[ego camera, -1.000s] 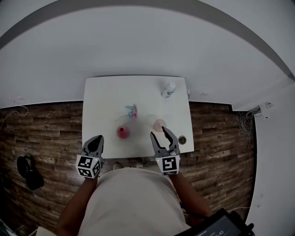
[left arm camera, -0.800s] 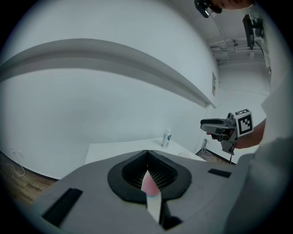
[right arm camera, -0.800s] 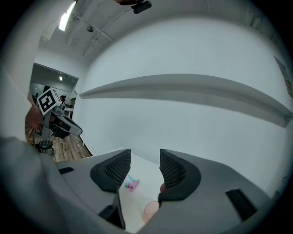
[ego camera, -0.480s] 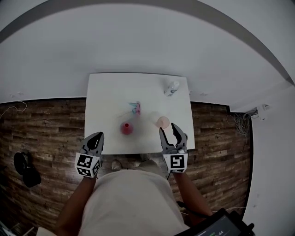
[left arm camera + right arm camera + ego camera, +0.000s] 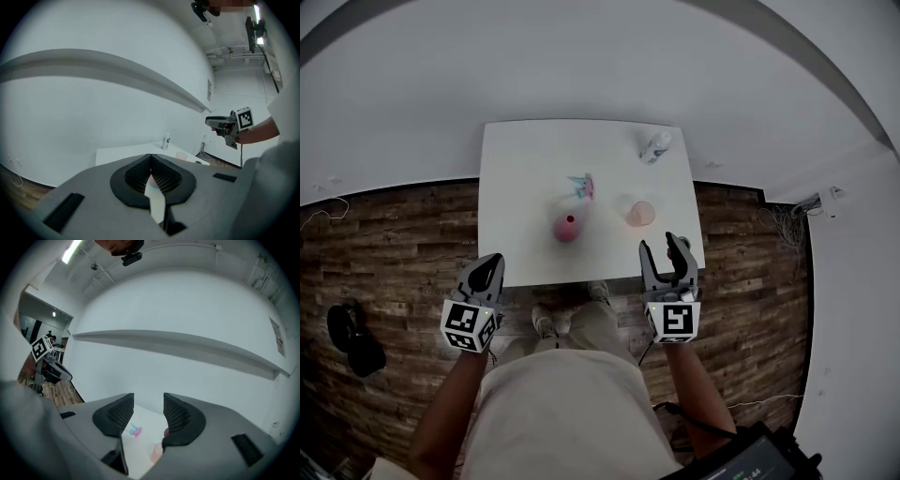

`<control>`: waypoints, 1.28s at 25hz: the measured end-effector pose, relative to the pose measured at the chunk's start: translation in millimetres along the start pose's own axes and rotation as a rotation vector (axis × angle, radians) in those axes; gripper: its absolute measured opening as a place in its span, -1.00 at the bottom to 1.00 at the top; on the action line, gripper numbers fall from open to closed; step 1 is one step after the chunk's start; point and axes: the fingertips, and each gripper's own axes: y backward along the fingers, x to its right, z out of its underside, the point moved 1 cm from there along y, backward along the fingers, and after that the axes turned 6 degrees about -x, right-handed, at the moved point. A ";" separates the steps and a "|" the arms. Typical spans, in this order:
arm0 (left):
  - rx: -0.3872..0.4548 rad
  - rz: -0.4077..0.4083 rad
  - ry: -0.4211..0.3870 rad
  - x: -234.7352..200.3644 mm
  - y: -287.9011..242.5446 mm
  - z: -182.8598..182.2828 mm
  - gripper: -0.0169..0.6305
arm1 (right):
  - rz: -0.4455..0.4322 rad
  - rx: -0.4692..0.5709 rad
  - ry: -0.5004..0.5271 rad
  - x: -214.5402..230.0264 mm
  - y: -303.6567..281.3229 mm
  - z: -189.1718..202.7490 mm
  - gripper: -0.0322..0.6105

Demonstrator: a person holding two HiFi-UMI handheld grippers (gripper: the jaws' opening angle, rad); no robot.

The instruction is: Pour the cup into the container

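A pale pink see-through cup point(image 5: 640, 213) stands on the right part of the white table point(image 5: 525, 159). A red round vessel point(image 5: 567, 228) stands near the table's middle front. My right gripper point(image 5: 659, 244) hangs open and empty over the table's front right edge, a short way nearer me than the cup. In the right gripper view the cup point(image 5: 157, 452) shows low between the spread jaws of that gripper point(image 5: 148, 411). My left gripper point(image 5: 487, 265) is shut, empty, just off the table's front left corner; in its own view the left gripper point(image 5: 151, 157) has its jaws pressed together.
A small white bottle point(image 5: 654, 146) stands at the table's far right corner, and a blue and pink object point(image 5: 580, 187) lies behind the red vessel. A white wall runs behind the table. Wood-pattern floor point(image 5: 384, 244) lies on both sides, with a dark bag point(image 5: 352, 337) at left.
Both grippers have drawn back toward me, away from the table. The right one was close by the pale cup and now sits farther back and to the right.
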 end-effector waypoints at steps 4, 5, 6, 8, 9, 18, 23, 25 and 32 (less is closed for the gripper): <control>-0.004 0.016 -0.008 3.1 12.9 9.6 -0.91 | 0.010 0.017 -0.012 -12.2 26.1 -5.0 -0.27; -0.001 0.018 -0.011 5.2 16.3 10.3 -0.91 | 0.010 0.020 -0.015 -14.9 33.0 -5.0 -0.27; 0.003 0.018 -0.012 7.6 19.4 10.6 -0.91 | 0.009 0.022 -0.017 -17.1 39.7 -4.7 -0.27; 0.014 0.015 -0.008 12.9 25.2 10.8 -0.91 | 0.013 0.024 -0.021 -19.6 52.0 -3.4 -0.27; 0.018 0.014 -0.004 15.9 28.2 11.2 -0.91 | 0.017 0.024 -0.025 -20.0 57.3 -2.3 -0.27; 0.028 0.021 -0.024 60.8 53.0 19.3 -0.91 | 0.027 0.037 -0.049 -18.7 100.1 10.1 -0.27; 0.029 0.019 -0.025 94.7 70.0 23.5 -0.91 | 0.000 0.057 -0.070 -24.6 136.0 7.5 -0.27; 0.028 0.020 -0.023 111.4 76.2 25.2 -0.91 | -0.015 0.068 -0.073 -27.5 151.8 6.5 -0.27; 0.030 0.034 -0.023 177.6 102.1 41.3 -0.91 | -0.052 0.094 -0.083 -30.0 216.9 10.0 -0.27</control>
